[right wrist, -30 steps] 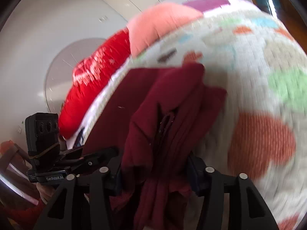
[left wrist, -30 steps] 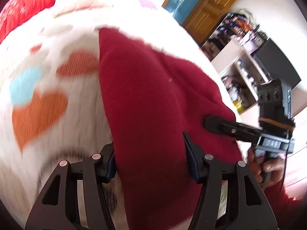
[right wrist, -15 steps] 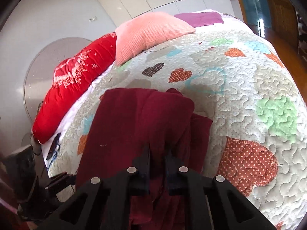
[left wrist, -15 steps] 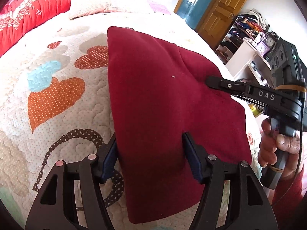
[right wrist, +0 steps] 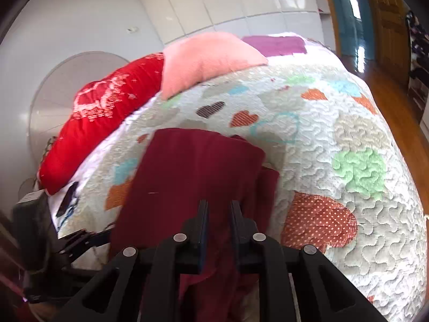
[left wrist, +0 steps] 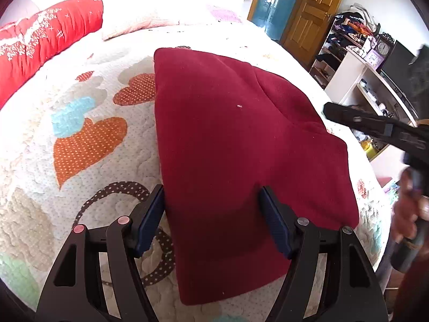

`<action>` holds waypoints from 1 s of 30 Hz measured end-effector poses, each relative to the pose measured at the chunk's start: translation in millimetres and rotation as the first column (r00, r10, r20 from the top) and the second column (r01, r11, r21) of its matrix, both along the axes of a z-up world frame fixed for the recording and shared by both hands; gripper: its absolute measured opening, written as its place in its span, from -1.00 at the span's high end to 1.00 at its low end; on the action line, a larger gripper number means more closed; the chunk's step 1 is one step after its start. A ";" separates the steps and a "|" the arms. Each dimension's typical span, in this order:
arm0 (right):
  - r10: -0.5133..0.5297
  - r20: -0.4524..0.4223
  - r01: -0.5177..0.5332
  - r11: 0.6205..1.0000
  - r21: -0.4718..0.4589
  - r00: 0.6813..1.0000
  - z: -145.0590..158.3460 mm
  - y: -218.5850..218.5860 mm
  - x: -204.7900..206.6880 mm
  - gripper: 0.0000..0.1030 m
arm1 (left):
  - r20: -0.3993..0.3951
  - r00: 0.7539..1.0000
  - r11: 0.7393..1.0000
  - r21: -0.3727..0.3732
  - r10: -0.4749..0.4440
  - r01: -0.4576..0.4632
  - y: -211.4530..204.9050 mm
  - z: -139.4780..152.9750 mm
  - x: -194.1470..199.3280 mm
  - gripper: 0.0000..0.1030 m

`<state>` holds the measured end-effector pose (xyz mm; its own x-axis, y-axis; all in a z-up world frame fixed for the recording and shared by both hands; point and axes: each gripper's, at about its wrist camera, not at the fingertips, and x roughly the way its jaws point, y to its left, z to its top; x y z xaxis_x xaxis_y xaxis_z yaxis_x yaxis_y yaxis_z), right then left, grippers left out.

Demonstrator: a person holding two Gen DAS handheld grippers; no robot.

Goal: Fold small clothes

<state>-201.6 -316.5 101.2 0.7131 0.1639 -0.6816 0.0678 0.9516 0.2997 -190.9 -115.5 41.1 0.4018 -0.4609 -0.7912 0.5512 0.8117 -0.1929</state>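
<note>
A dark red garment (left wrist: 228, 134) lies folded flat on the heart-patterned quilt (left wrist: 80, 107); in the right wrist view the garment (right wrist: 187, 174) sits just beyond the fingers. My left gripper (left wrist: 211, 190) straddles its near end, jaws opening, with cloth between them and the pads clear of it. My right gripper (right wrist: 219, 204) has its jaws nearly together, opening slightly, with nothing pinched. In the left wrist view the right gripper (left wrist: 328, 111) hangs blurred just off the garment's right edge. The left gripper (right wrist: 80, 238) shows dimly at lower left.
A red pillow (right wrist: 107, 123), a pink pillow (right wrist: 209, 56) and a purple cloth (right wrist: 276, 45) lie at the head of the bed. Cluttered white shelves (left wrist: 362, 80) and a wooden door (left wrist: 313, 8) stand past the bed's right edge. A hand (left wrist: 407, 209) holds the right gripper.
The right gripper closed from wide to nearly shut, then lifted off the garment and drew back to the right. The left jaws widened a little. The garment now lies flat.
</note>
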 end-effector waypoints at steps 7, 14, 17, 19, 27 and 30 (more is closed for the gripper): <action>0.080 0.017 -0.079 0.996 -0.030 0.997 5.0 32.2 -7.9 0.70 | 0.056 0.998 0.999 0.035 0.013 -0.015 4.0 6.2 -6.9 -0.38; 0.018 -0.049 -0.023 0.993 -0.116 0.999 -26.5 29.8 -7.8 0.66 | 0.109 0.993 0.997 0.043 0.051 -0.056 9.7 12.0 -7.3 -0.38; 0.028 -0.017 -0.031 0.988 -0.150 0.999 -13.4 37.4 -18.0 0.27 | 0.124 0.990 0.996 0.038 0.072 -0.078 10.7 14.2 -5.5 -0.38; 0.015 0.008 -0.014 0.986 -0.166 1.000 -6.9 41.4 -27.1 0.05 | 0.127 0.988 0.995 0.025 0.090 -0.094 11.8 15.7 -3.3 -0.38; -0.033 0.023 0.036 0.983 -0.180 0.999 -4.0 51.7 -36.9 0.05 | 0.165 0.977 0.990 0.017 0.137 -0.141 11.9 21.4 -4.5 -0.38; -0.058 0.020 0.061 0.983 -0.174 0.998 -4.2 49.9 -36.6 0.03 | 0.169 0.973 0.987 0.017 0.157 -0.162 13.8 21.7 -2.9 -0.38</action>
<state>-238.2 -266.6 97.1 0.7285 0.0001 -0.6851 0.1228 0.9838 0.1307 -193.8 -101.7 62.8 0.5957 -0.3566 -0.7197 0.4361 0.8960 -0.0830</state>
